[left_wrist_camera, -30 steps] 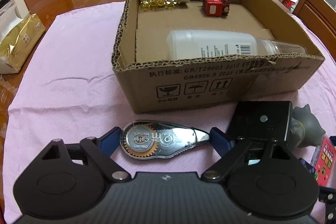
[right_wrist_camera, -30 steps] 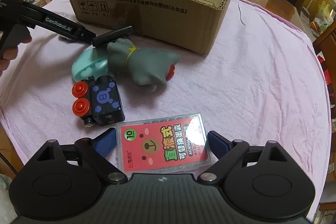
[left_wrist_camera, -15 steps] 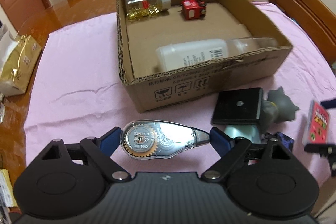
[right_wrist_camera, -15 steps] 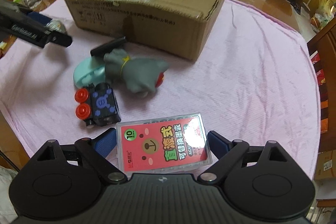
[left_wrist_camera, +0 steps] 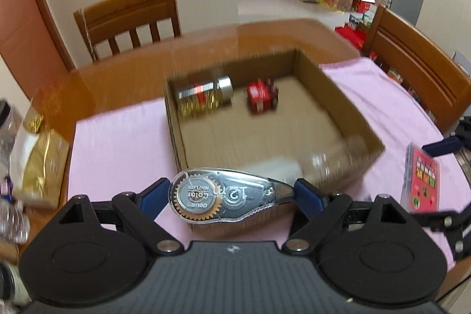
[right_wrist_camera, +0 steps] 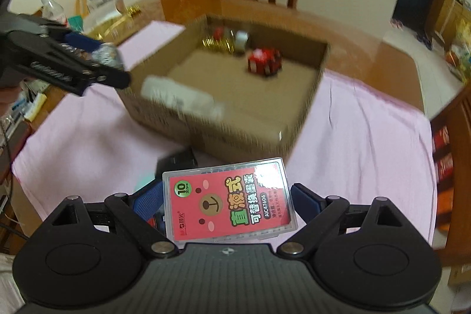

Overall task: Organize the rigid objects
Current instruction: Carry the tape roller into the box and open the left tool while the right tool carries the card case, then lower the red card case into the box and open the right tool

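step: both grippers loaded and raised over the desk, carrying toward the cardboard box — transport phase, I'd say.
left gripper: fingers closed on the correction tape, clear shell with gear wheel, held lengthwise across the fingers, above the box's near-left corner.
right gripper: fingers clamped on the refill case, flat pink-label plastic pack, held off the box's near wall, not yet over the opening.
box: sits mid-desk on the pink cloth, nearer the far edge.
box contents: 3 items — 1 capsule jar at far-left corner, 1 red toy car by the far wall, 1 white bottle lying along the near wall.
in hand: 2 items, one per gripper.
desk leftovers: dark object just outside the near wall; frames blurred, can't count more.
next: move each load over bare box floor mid-box, lower, then spread fingers — avoid landing on the bottle.
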Demonstrator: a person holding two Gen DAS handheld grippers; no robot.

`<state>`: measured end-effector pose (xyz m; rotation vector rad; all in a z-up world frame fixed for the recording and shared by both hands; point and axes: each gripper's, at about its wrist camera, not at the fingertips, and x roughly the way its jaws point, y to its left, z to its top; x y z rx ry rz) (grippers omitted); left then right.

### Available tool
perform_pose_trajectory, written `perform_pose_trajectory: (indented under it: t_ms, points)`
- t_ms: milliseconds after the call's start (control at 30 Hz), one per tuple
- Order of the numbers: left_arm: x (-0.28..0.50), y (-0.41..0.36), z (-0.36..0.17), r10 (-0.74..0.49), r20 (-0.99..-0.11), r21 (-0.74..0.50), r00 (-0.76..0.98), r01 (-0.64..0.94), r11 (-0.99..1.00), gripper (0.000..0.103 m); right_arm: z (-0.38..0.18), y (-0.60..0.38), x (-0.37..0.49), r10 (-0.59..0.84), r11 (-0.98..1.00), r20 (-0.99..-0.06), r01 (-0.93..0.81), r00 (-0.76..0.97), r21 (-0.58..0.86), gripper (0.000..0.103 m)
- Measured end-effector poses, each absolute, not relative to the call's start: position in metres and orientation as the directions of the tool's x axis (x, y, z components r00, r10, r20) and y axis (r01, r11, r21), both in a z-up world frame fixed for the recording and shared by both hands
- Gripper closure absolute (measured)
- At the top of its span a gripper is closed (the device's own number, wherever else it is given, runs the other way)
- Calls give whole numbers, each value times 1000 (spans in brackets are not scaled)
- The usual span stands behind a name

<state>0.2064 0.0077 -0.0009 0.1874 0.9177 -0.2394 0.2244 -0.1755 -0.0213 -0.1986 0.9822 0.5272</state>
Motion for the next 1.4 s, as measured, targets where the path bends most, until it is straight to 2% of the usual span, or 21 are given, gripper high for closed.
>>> perform_pose_trajectory:
  t_ms: [367,533,1100,1400]
  points:
    - [276,-12,0,-124,-764,78,633,281,956,13,6,-156,260,343,827,-794,-562,502,2,8]
    - [298,-19,-9,-98,-753,91,651,250,964,7,6,-152,270,334,829,-793,-559,509,-10,8]
    - [271,10,-7,-63,-783,55,618,171,984,6,1,-141,301,345,835,-794,-550,501,16,8]
    - [246,21,3,1,-777,103,629,124,987,6,-1,-133,320,345,838,-796,-545,498,23,8]
